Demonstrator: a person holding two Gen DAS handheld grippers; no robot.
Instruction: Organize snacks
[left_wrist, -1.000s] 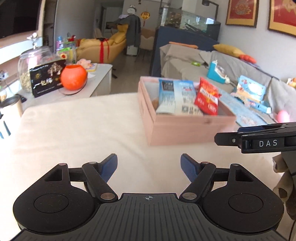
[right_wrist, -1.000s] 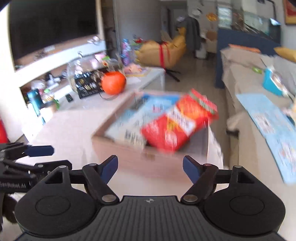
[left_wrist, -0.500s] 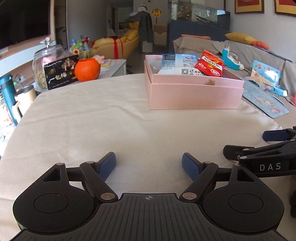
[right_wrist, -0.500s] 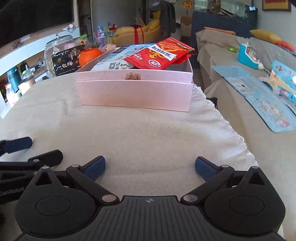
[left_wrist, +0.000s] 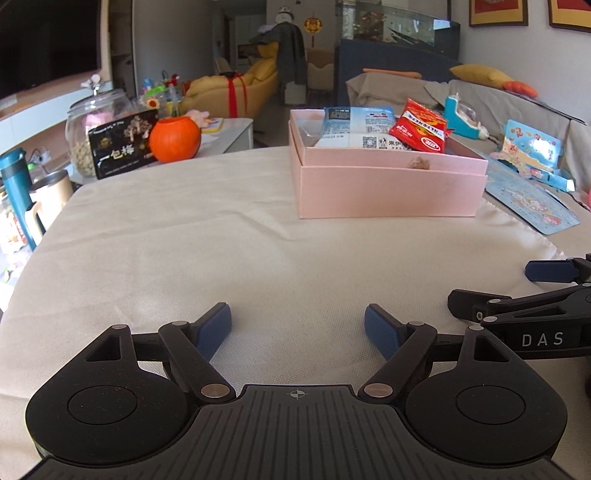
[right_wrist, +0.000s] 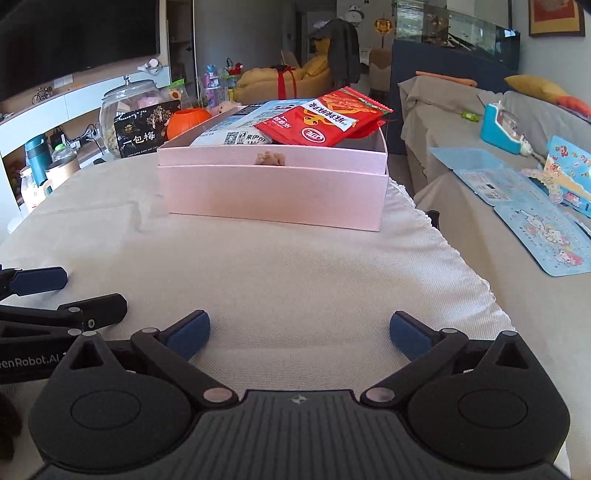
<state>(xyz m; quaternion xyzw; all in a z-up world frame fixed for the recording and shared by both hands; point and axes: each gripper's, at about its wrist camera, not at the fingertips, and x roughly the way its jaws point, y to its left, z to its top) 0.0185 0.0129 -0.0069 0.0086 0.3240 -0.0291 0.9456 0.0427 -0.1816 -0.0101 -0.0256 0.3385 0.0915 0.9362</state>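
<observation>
A pink box (left_wrist: 388, 192) stands at the far right of the cloth-covered table (left_wrist: 184, 240); it also shows in the right wrist view (right_wrist: 273, 192). In it lie a red snack bag (left_wrist: 421, 127) (right_wrist: 325, 122) and a blue-white snack bag (left_wrist: 354, 125) (right_wrist: 243, 125), the red one leaning over the rim. My left gripper (left_wrist: 297, 328) is open and empty, low over the near table. My right gripper (right_wrist: 299, 330) is open and empty beside it, and shows at the right of the left wrist view (left_wrist: 517, 291).
Behind the table stand a glass jar (left_wrist: 92, 125), a black packet (left_wrist: 122, 144), an orange pumpkin (left_wrist: 174, 139) and a teal bottle (left_wrist: 16, 184). A sofa with blue toys and sheets (right_wrist: 535, 199) lies to the right of the table edge.
Both grippers have drawn back from the box and come down low over the near table. The right gripper's fingers have opened wider. The snacks stay in the box.
</observation>
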